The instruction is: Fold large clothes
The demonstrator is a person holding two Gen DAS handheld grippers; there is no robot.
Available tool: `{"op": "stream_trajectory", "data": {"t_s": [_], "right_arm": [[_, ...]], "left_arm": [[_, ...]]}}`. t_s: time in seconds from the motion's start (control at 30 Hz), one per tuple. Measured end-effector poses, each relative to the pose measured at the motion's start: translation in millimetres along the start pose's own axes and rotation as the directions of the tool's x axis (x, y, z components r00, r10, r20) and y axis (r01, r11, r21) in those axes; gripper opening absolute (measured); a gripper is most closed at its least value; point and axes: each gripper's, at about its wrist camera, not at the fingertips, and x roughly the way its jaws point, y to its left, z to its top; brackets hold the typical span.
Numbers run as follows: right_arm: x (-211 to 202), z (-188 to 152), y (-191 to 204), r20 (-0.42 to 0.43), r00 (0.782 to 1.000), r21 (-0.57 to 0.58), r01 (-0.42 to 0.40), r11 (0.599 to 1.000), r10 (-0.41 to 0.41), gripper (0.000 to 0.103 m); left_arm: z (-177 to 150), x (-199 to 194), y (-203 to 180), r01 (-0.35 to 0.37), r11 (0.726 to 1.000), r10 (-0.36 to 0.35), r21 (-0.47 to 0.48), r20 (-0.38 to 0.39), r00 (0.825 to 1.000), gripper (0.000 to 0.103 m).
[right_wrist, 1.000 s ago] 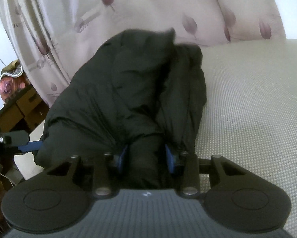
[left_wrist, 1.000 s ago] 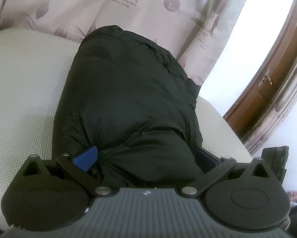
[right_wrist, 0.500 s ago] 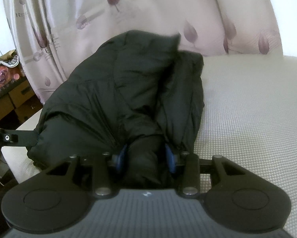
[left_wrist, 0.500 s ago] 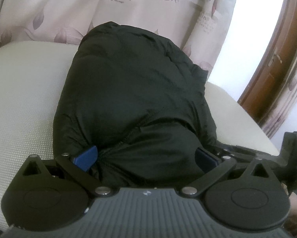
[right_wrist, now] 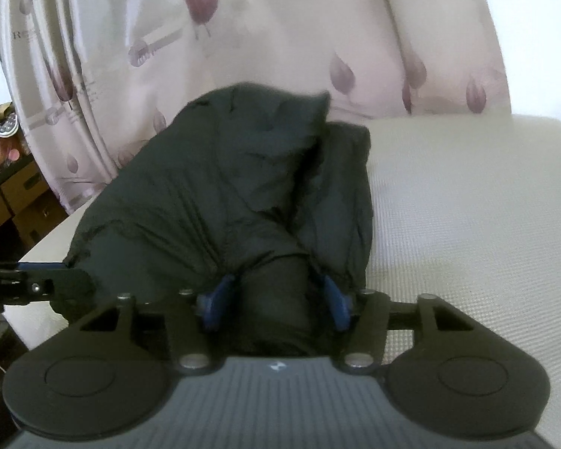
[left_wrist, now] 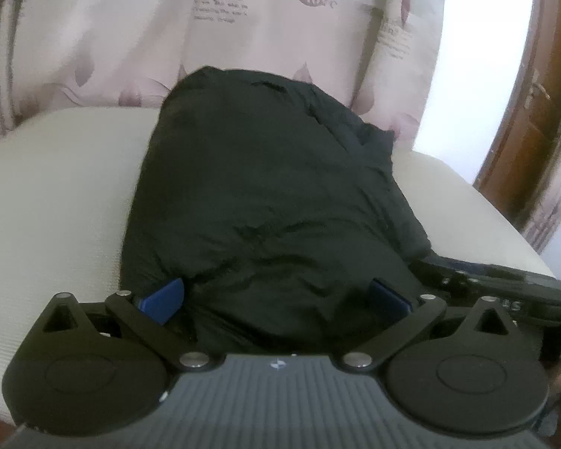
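A black padded jacket (left_wrist: 258, 187) lies bunched on a cream mattress (left_wrist: 55, 194). My left gripper (left_wrist: 276, 295) stands wide apart around the jacket's thick near edge, its blue pads (left_wrist: 162, 295) pressed into the fabric. My right gripper (right_wrist: 274, 299) is shut on a gathered fold of the same jacket (right_wrist: 243, 194), which bulges between its blue pads (right_wrist: 216, 299). The right gripper also shows at the right edge of the left wrist view (left_wrist: 505, 280); the left one shows at the left of the right wrist view (right_wrist: 37, 284).
A pale curtain with purple leaf prints (left_wrist: 243, 37) hangs behind the mattress. A brown wooden door (left_wrist: 534, 93) stands at the right. Wooden drawers (right_wrist: 14, 202) stand at the left beyond the mattress edge (right_wrist: 48, 247).
Both grippers have pushed forward and tilted up with the jacket, which now sits more bunched toward the curtain. The two grippers have come closer together.
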Motion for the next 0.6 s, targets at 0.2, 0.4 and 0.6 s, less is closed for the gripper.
{"op": "stream_trajectory", "data": {"t_s": [0.2,0.4,0.6], "right_arm": [[-21,6,9,0.087,0.996,0.005,-0.013,1.000,0.012,0.069],[-33,9,16,0.126,0.992,0.021,-0.028,0.999,0.025,0.075],[-38,7,23,0.138,0.990,0.040,-0.025,0.999,0.019,0.078]], "left_arm": [[2,-12,-7,-0.050,0.998,0.049,0.037,0.039,0.998,0.103],[4,-15,-13,-0.074,0.995,0.071,0.060,0.055,0.996,0.103],[4,-19,-18,-0.111,0.991,0.106,0.074,0.069,0.992,0.103]]}}
